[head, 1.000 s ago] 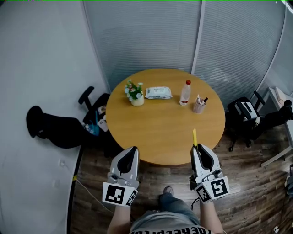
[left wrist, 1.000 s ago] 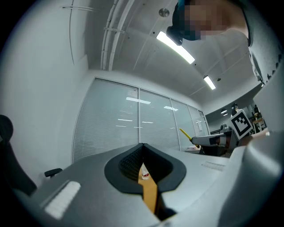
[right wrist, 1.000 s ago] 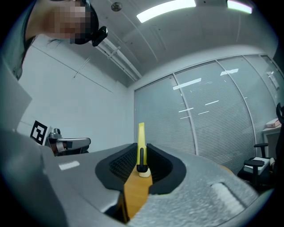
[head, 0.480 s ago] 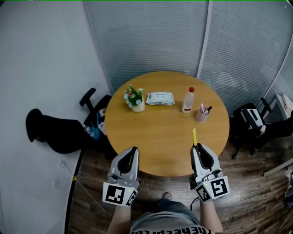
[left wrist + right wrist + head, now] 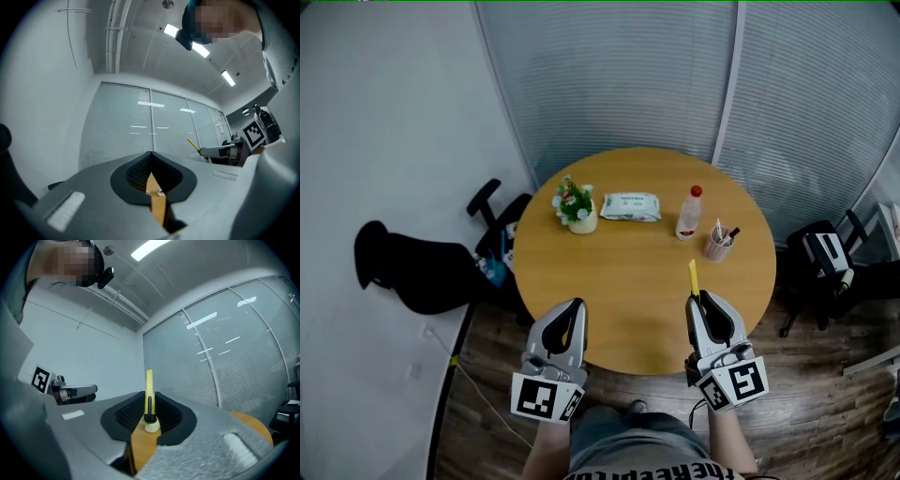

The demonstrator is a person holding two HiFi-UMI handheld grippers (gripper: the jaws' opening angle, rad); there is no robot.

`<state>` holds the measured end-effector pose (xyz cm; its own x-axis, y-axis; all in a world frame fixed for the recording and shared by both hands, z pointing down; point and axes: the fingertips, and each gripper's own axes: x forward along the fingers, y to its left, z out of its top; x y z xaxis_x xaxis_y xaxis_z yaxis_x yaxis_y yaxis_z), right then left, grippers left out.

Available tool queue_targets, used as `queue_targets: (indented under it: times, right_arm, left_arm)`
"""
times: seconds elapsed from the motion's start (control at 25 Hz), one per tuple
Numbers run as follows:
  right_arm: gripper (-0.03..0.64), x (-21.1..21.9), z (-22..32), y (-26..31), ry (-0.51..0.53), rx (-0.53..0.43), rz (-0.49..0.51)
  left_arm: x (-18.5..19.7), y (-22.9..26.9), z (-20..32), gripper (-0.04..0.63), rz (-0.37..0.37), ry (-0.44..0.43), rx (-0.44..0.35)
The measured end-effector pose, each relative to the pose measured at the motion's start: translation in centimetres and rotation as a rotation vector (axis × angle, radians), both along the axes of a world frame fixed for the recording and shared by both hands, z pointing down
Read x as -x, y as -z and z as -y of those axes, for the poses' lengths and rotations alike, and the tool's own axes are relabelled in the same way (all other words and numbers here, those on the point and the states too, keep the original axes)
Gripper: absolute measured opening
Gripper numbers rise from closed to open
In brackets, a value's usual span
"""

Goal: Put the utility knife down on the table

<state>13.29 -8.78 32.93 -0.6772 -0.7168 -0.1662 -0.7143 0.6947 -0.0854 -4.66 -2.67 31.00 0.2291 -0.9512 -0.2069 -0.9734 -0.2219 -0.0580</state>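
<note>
Your right gripper (image 5: 703, 302) is clenched on the yellow utility knife (image 5: 694, 278) — it sticks out far-ward, above the table (image 5: 619, 272) at its near right edge. Your left gripper (image 5: 572, 309) is closed on nothing.

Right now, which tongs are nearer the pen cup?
Right. The right tongs sit at the table's near edge before the pen cup; left tongs are farther left.
</note>
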Motion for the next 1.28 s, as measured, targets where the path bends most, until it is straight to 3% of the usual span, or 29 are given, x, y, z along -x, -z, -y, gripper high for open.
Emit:
queue_targets:
  times: [0.52,1.28]
  right_arm:
    - [0.067,0.4,3.0,-0.5,0.018,0.027,0.026]
    - [0.067,3.0,9.9,-1.1,-0.075,0.062,0.018]
  left_arm:
    - [0.9,0.2,2.7,0.008,0.008,0.024,0.006]
    - [3.6,-0.2,11.4,0.008,0.007,-0.097,0.024]
